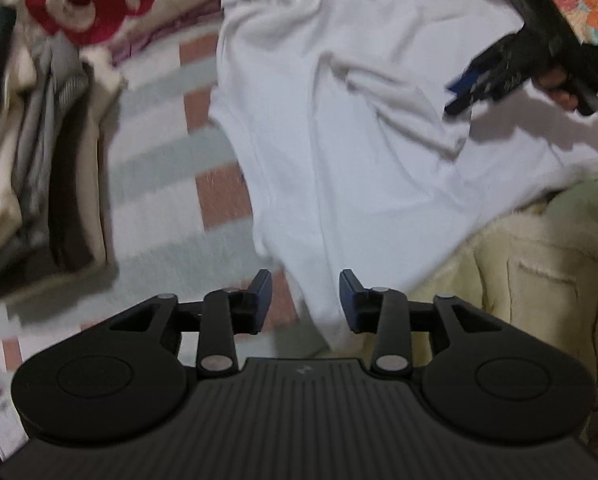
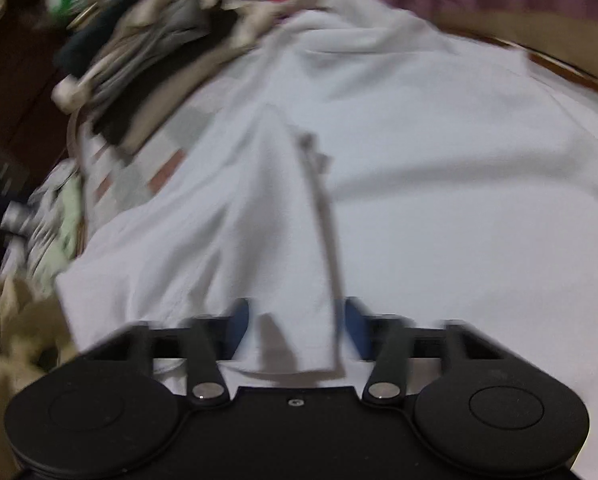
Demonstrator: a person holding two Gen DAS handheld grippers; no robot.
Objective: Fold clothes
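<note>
A white garment (image 1: 339,128) lies spread and wrinkled on a striped bed cover (image 1: 171,160). My left gripper (image 1: 305,300) is open, its blue-padded jaws hovering over the garment's near corner, holding nothing. My right gripper (image 1: 465,92) shows at the right of the left wrist view, over a raised fold of the garment. In the blurred right wrist view the right gripper (image 2: 297,328) is open, and a folded flap of the white garment (image 2: 419,160) lies between its jaws.
A stack of folded clothes (image 1: 39,152) sits at the left, also in the right wrist view (image 2: 139,60). A red teddy bear (image 1: 83,4) lies behind it. A cream fleece blanket (image 1: 539,272) lies at the right.
</note>
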